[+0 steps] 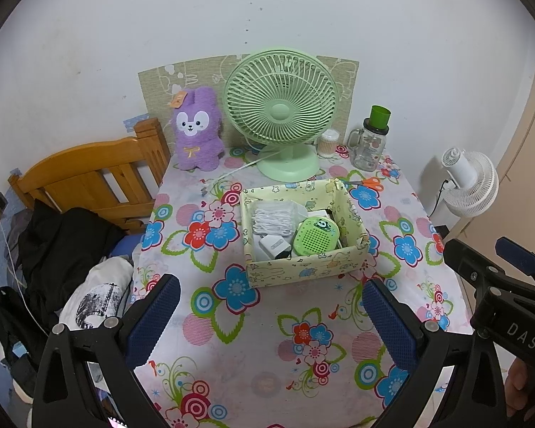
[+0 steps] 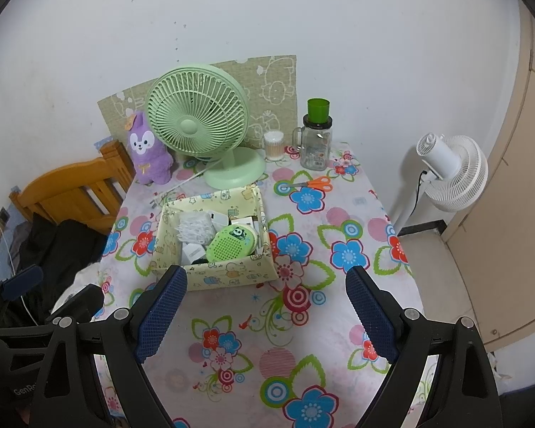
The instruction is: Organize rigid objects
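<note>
Both the left gripper (image 1: 271, 315) and the right gripper (image 2: 267, 308) are held empty with blue-padded fingers spread wide above the flowered tablecloth (image 1: 253, 349), while the pale yellow cartoon-print box (image 1: 303, 271), in which a round green perforated case (image 1: 315, 237), white chargers (image 1: 273, 246) and bundled white cable (image 1: 271, 219) are kept, is seen mid-table before the mint-green desk fan (image 1: 281, 107).

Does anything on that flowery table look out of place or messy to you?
Mostly tidy. The orange-handled scissors lie loose on the tablecloth behind the patterned box, while the other small items sit inside it. The green fan's white cord also trails across the table. Nothing looks spilled or broken.
</note>
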A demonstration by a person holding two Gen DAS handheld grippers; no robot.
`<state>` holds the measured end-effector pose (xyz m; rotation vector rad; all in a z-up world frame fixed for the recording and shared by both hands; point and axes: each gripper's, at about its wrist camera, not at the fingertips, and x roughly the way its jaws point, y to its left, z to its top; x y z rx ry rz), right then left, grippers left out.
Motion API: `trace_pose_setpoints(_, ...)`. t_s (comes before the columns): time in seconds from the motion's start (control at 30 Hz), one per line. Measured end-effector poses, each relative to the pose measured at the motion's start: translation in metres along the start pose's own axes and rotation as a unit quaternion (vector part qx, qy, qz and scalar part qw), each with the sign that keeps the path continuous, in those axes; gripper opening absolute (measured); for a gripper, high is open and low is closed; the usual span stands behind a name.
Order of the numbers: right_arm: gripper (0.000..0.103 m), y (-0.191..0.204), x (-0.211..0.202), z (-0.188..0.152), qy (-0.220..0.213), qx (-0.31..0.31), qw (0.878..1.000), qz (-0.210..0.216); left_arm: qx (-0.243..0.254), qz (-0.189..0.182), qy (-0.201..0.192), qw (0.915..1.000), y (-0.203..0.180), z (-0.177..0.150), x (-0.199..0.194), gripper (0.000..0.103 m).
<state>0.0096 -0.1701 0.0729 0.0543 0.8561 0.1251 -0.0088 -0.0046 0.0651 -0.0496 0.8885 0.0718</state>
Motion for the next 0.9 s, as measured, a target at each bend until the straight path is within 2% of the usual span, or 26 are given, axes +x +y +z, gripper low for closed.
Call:
trace_pose_setpoints(0.63, 0.092, 0.006, 0.001, 0.008, -0.004, -0.013, 1.0, -0.008, -0.001, 0.002, 0.002, 1.0, 0.003, 0.002, 0.005, 0.103)
trace_pose_setpoints(0.9, 0.092, 0.003, 0.009, 0.01, 0.007, -0.012, 1.0, -0.006, -0.003, -0.002, 0.009, 1.0, 0.002, 0.006, 0.017, 0.103)
